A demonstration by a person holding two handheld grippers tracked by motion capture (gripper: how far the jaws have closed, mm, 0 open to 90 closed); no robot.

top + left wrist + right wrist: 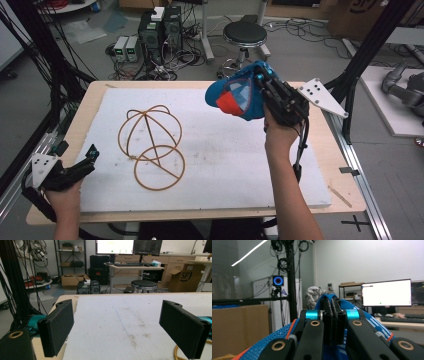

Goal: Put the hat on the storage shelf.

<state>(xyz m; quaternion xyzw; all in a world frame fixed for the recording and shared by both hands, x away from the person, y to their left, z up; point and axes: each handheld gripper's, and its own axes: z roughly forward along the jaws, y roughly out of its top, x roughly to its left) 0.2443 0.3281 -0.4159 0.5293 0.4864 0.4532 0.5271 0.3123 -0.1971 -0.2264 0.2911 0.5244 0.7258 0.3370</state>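
A blue mesh cap [240, 95] with a red brim hangs in the air above the table's far right part, pinched in my right gripper [261, 80]. In the right gripper view the jaws press together on the cap's [274, 340] blue fabric, and my right gripper [332, 305] points level toward a monitor. A wire hat stand [151, 145], a dome of hoops over a ring base, rests on the white foam board [225, 165] left of centre. My left gripper [91, 152] lies low at the table's near left edge, jaws wide apart with nothing between them; its [122, 322] view looks across the board [120, 315].
The wooden table [85, 105] ends just beyond the foam board on every side. Metal frame rails [360, 170] run along the right edge. A black stool [244, 35] and electronics boxes [155, 30] stand on the floor behind the table.
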